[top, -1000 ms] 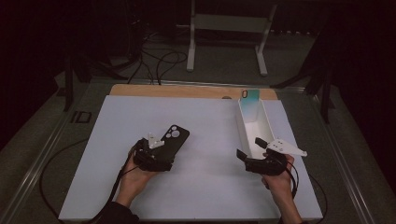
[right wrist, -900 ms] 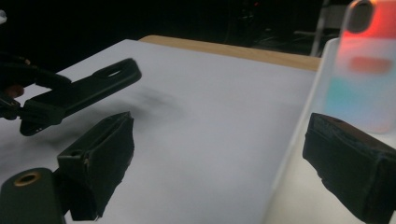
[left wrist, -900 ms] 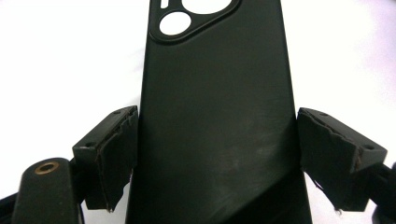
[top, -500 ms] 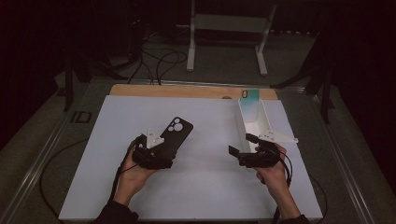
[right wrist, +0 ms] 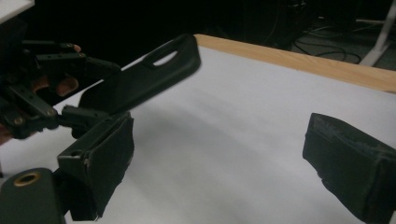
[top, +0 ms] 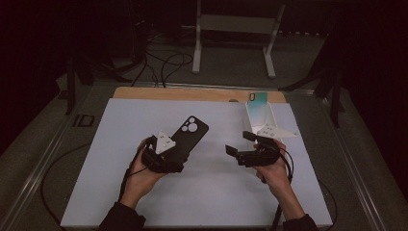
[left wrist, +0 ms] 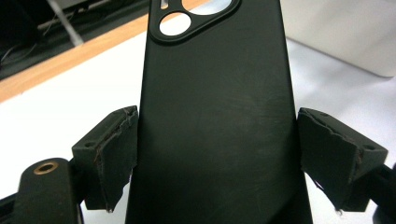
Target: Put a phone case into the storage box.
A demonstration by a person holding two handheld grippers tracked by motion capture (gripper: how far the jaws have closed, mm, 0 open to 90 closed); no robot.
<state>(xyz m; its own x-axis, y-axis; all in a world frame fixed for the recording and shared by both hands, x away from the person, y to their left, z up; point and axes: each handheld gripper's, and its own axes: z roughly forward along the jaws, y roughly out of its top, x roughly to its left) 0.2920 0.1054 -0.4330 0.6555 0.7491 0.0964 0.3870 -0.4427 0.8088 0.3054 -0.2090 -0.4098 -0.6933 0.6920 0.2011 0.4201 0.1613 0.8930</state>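
A wide white sheet covers the tabletop, with a strip of bare light wood showing along its far edge. Toward the far right of the sheet lies a long, narrow white open box, and a small pale teal phone case leans at its far end.

Left of centre, the left gripper grips a matte black phone case with round camera cut-outs by its lower end. The case is lifted clear of the sheet and slants up and away from the person. In the left gripper view the two jaws stand far apart with their pads pressed against the case's long side edges, so the grip spans its full width.

The right gripper is held just above the sheet, near the box and well apart from the black case, pointing toward it. In the right gripper view its jaws gape wide with nothing between them, and the black case appears beyond.
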